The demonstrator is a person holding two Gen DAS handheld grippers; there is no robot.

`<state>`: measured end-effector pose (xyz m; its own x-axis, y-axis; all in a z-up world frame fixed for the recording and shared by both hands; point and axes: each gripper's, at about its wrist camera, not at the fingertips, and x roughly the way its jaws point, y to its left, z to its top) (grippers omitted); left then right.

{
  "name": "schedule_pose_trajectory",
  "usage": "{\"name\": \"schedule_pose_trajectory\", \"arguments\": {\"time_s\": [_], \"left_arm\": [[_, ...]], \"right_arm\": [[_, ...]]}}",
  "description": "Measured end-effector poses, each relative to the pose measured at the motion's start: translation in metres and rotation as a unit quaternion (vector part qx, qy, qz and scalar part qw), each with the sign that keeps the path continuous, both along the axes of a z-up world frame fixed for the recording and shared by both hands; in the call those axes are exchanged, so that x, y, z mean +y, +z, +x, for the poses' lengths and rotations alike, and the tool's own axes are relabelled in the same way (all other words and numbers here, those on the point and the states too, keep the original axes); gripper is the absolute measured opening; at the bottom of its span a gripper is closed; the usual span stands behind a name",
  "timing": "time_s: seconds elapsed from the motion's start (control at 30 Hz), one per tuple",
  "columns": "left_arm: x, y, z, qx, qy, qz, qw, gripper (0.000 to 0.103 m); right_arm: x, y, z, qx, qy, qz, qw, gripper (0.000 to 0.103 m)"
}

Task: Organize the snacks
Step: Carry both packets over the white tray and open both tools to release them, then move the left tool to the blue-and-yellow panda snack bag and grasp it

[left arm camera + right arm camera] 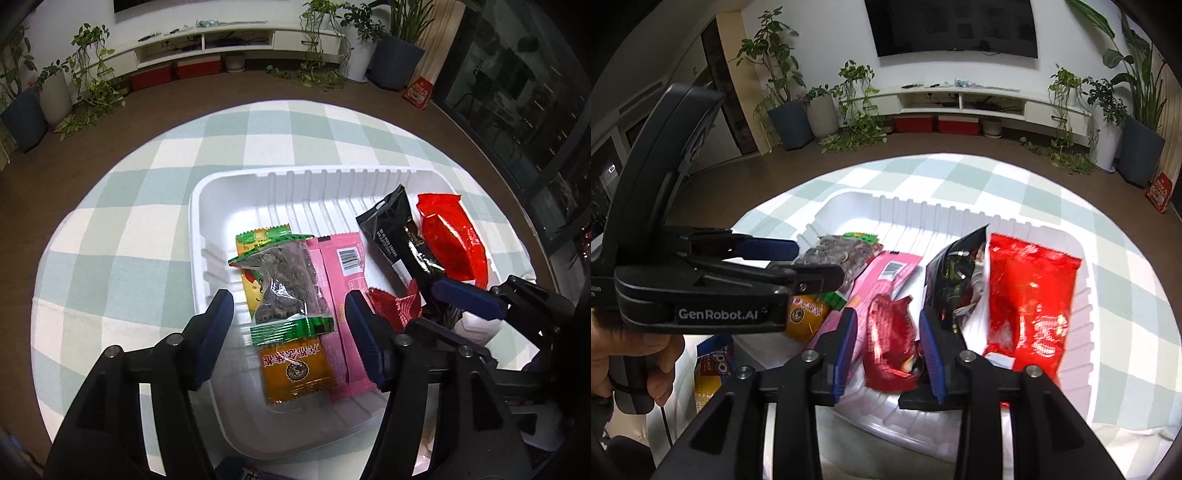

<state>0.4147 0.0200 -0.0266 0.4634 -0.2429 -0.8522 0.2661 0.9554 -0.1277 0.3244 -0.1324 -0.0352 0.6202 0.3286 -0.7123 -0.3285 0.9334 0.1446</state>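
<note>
A white ribbed tray (207,206) (1082,302) on the checked cloth holds several snack packs. My left gripper (288,314) is open above a clear pack of seeds with green ends (288,284) that lies on a yellow-orange pack (295,369), beside a pink pack (347,266). My right gripper (888,328) has its jaws on either side of a small dark red pack (890,343); whether they press it is unclear. A black pack (951,273) and a bright red pack (1030,295) lie to its right. The right gripper shows in the left wrist view (443,295).
A blue and yellow snack pack (711,369) lies on the cloth left of the tray. The round table's edge (258,107) curves behind the tray. Potted plants (786,110), a low white TV shelf and red boxes stand at the far wall.
</note>
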Motion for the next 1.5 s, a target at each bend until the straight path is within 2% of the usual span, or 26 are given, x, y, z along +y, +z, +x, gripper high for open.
{"name": "schedule_pose_trajectory", "arguments": {"time_s": [0.07,0.23,0.33,0.43,0.53,0.63,0.73,0.93,1.2,1.27,1.37,1.5], "left_arm": [[0.002,0.005,-0.003,-0.005,0.002,-0.004,1.0,0.063],[0.013,0.021,-0.022,-0.025,0.017,-0.013,0.9995,0.083],[0.024,0.038,-0.047,-0.055,0.032,-0.017,0.9978,0.094],[0.036,0.051,-0.079,-0.078,0.045,-0.03,0.9955,0.094],[0.046,0.056,-0.121,-0.081,0.047,-0.061,0.9938,0.094],[0.051,0.053,-0.16,-0.074,0.049,-0.079,0.9929,0.094],[0.06,0.044,-0.205,-0.066,0.076,-0.1,0.9899,0.094],[0.061,0.033,-0.27,-0.063,0.118,-0.11,0.9849,0.094],[0.045,0.006,-0.309,-0.039,0.135,-0.119,0.983,0.094],[0.04,0.003,-0.313,-0.041,0.136,-0.108,0.9839,0.094],[0.035,0.004,-0.318,-0.052,0.135,-0.095,0.9849,0.094],[0.024,0.011,-0.311,-0.059,0.117,-0.081,0.9881,0.094]], "right_arm": [[-0.004,0.005,-0.001,-0.007,-0.002,0.009,1.0,0.052],[-0.015,0.023,-0.011,-0.044,-0.005,0.029,0.999,0.067],[-0.026,0.033,-0.019,-0.072,-0.017,0.043,0.996,0.077],[-0.038,0.042,-0.029,-0.088,-0.031,0.05,0.994,0.079],[-0.05,0.053,-0.041,-0.103,-0.043,0.067,0.992,0.08],[-0.063,0.06,-0.058,-0.112,-0.054,0.082,0.989,0.083],[-0.072,0.061,-0.075,-0.11,-0.062,0.087,0.988,0.083],[-0.09,0.051,-0.13,-0.108,-0.092,0.099,0.985,0.085],[-0.096,0.037,-0.197,-0.103,-0.116,0.087,0.984,0.088],[-0.097,0.034,-0.212,-0.089,-0.138,0.076,0.984,0.088],[-0.098,0.019,-0.239,-0.044,-0.174,0.05,0.983,0.088],[-0.096,0.007,-0.255,-0.007,-0.196,0.023,0.98,0.085]]}}
